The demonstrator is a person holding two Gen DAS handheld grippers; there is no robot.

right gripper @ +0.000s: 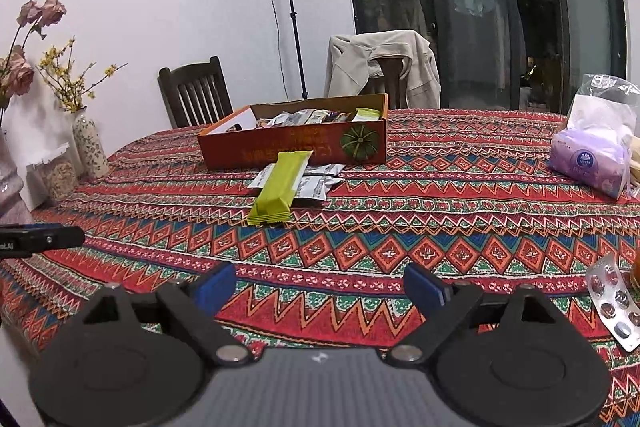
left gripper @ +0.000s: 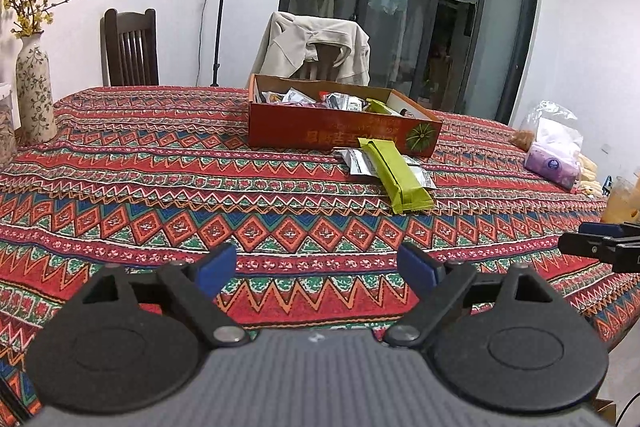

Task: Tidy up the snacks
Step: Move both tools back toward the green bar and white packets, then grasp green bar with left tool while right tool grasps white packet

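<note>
Nearest to us, our left gripper [left gripper: 316, 269] and right gripper [right gripper: 320, 289] hang low over the near edge of the tabletop [left gripper: 160, 195], which is draped in a red, teal and orange zigzag-patterned cloth; both sets of blue-padded jaws stand spread wide with nothing between them. Toward the far edge sits the shallow red cardboard box [left gripper: 320, 129] with a green pumpkin printed on its side, and it already holds a jumble of wrapped snacks, including one green packet against its wall. We judge the sorting partly done. Left outside, just in front of the box and touching its near wall, lies a long lime-green foil snack bar [left gripper: 394, 175] resting across a few flat silver-white sachets [right gripper: 318, 183]. Those look like the remaining pieces to lift in. Neither gripper is near them yet; bare cloth lies between our jaws and the pile. At the right edge of the tabletop a purple tissue pack in a clear plastic bag [right gripper: 588, 159] and a silver blister strip of pills [right gripper: 614, 301] lie well apart from the snacks, and we doubt they belong in the box.
</note>
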